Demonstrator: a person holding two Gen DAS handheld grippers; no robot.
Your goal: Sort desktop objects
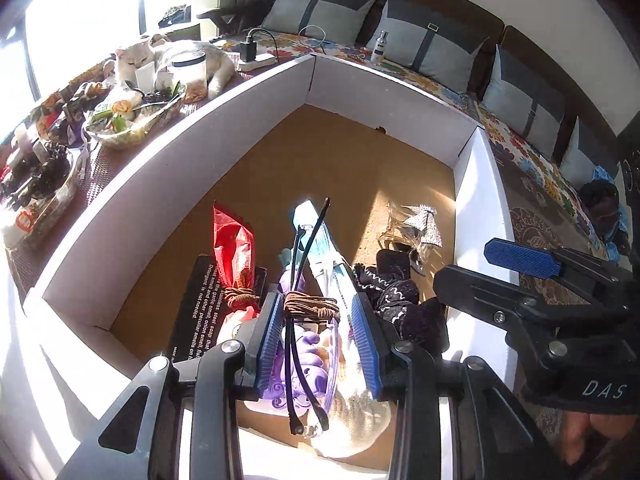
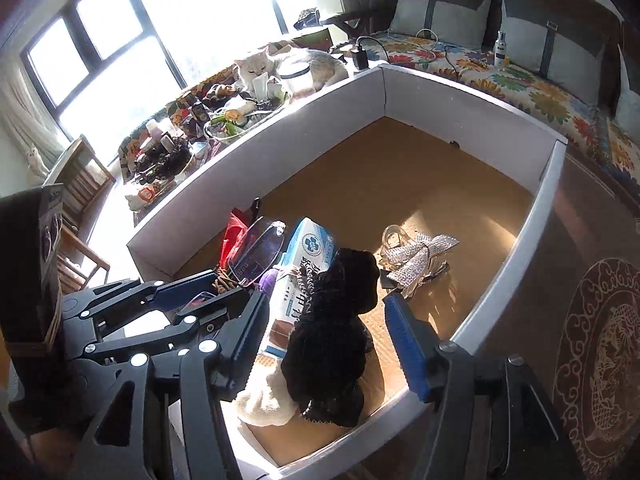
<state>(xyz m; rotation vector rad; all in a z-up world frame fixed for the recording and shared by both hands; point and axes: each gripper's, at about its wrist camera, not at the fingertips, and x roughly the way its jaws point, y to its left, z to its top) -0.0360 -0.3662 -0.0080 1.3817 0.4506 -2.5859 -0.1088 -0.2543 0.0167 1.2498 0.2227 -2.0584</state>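
Observation:
A white-walled cardboard box point(image 1: 256, 92) with a brown floor holds the sorted things. In the left wrist view my left gripper point(image 1: 316, 300) hangs over its near end, open, with purple-tinted glasses point(image 1: 308, 364) and a brown cord bundle point(image 1: 312, 304) lying between the pads, not pressed. Beside them lie a red packet point(image 1: 234, 240), a black lettered box point(image 1: 196, 312) and a blue-white pack point(image 1: 320, 240). My right gripper point(image 2: 325, 298) stands open over a black lace cloth point(image 2: 332, 340), which lies clear of both pads. A silver glitter bow point(image 2: 416, 256) rests further in.
A cat point(image 2: 280, 62) lies on the table behind the box, next to a jar point(image 2: 296, 76) and glass bowls of clutter point(image 1: 132, 116). A sofa with cushions point(image 1: 436, 52) and a bottle point(image 1: 379, 46) runs along the back. A patterned brown tabletop point(image 2: 600, 344) lies to the right.

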